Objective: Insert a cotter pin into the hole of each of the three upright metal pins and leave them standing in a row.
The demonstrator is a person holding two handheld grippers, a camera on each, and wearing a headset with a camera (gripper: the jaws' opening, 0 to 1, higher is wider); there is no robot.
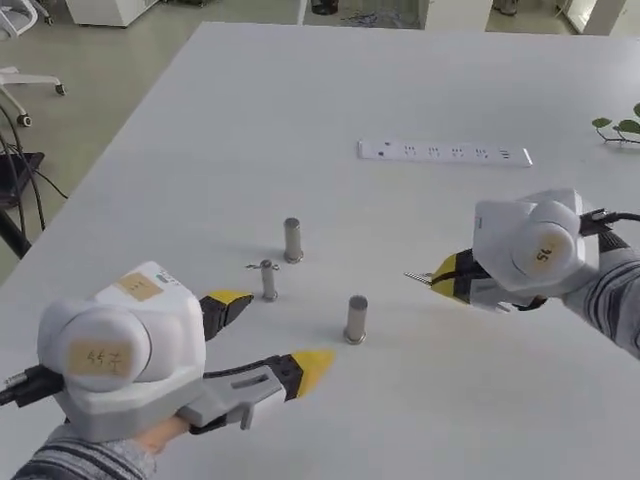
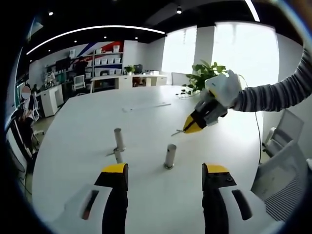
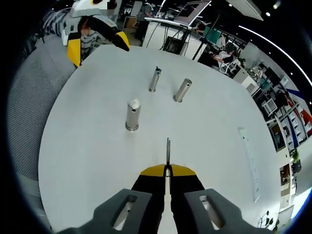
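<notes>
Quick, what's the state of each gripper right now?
Left gripper: open, holding nothing.
Right gripper: shut on a thin metal cotter pin.

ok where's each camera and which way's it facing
head view: on the person's head, looking down at three metal pins; both sleeves, left gripper and right gripper show.
left gripper view: on the left gripper, facing the right gripper across the pins; own jaws open.
right gripper view: on the right gripper, facing back at the left gripper; own jaws shut on a cotter pin.
shared: both gripper views show all three pins and the other gripper.
</notes>
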